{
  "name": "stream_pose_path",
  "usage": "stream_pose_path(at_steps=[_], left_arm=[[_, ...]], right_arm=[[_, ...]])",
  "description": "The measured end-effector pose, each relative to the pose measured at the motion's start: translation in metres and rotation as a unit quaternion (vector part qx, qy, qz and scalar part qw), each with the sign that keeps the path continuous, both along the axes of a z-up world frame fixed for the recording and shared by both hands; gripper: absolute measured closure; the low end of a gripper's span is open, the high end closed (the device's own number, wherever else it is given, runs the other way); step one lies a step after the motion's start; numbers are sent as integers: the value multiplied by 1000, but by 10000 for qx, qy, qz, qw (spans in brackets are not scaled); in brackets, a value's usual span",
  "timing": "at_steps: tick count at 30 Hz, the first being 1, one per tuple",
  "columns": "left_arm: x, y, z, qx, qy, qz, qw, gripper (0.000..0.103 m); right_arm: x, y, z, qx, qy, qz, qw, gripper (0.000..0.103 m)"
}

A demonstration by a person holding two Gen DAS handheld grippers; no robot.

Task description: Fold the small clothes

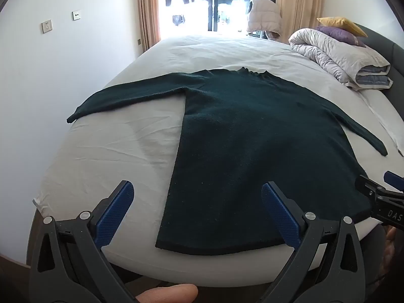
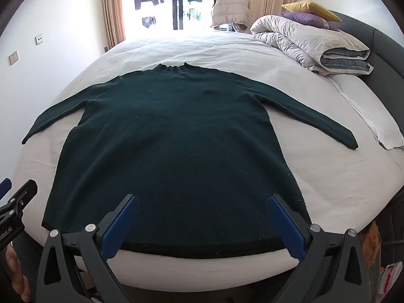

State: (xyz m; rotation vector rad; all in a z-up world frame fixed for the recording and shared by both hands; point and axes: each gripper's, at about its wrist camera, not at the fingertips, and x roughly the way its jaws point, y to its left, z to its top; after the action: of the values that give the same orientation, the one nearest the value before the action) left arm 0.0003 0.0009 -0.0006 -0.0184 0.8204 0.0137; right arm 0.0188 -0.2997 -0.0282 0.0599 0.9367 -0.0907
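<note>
Item 1, dark green sweater (image 2: 176,139), flat on my bed (image 2: 328,181), collar toward 12 o'clock, sleeves splayed for folding; left gripper (image 1: 197,212) and right gripper (image 2: 202,222) gape empty at 6 o'clock hem.

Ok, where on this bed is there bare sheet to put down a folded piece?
Bare sheet lies left of the dark green sweater, below its left sleeve. A wider bare stretch runs beyond the collar toward the window. Another patch sits below the right sleeve. Crowded: the far right corner, with the rolled duvet and pillows.
</note>
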Motion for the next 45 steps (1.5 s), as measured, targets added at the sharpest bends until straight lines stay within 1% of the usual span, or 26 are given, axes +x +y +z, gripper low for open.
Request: stream_pose_path(at_steps=[6,7,18,19,22,37,39,45], left_arm=[[3,6,0,-18,42,107,9999,0],[-2,2,1,15,-52,-36,10000,0],[0,0,-2,-28,9,-33,10000,0],[-4,2,-6,-56,37,1,10000,0],[-4,2,-6,-58,43,3,10000,0],[-9,2,-12,-72,43,-2,10000,0],[-8,2,-8,-77,43,0,10000,0],[-8,3,-9,-89,47,-2,9999,0]], right_arm=[[1,1,-1,-2,7,4,10000,0],[1,2,-1,-1,10,4,10000,0],[0,1,0,-28,13,35,10000,0],[-1,2,0,-26,14,34,10000,0],[1,7,-2,-75,20,55,10000,0],[1,8,-4,-114,22,107,9999,0],[1,8,-4,-114,23,106,9999,0],[1,10,-3,-122,27,115,9999,0]])
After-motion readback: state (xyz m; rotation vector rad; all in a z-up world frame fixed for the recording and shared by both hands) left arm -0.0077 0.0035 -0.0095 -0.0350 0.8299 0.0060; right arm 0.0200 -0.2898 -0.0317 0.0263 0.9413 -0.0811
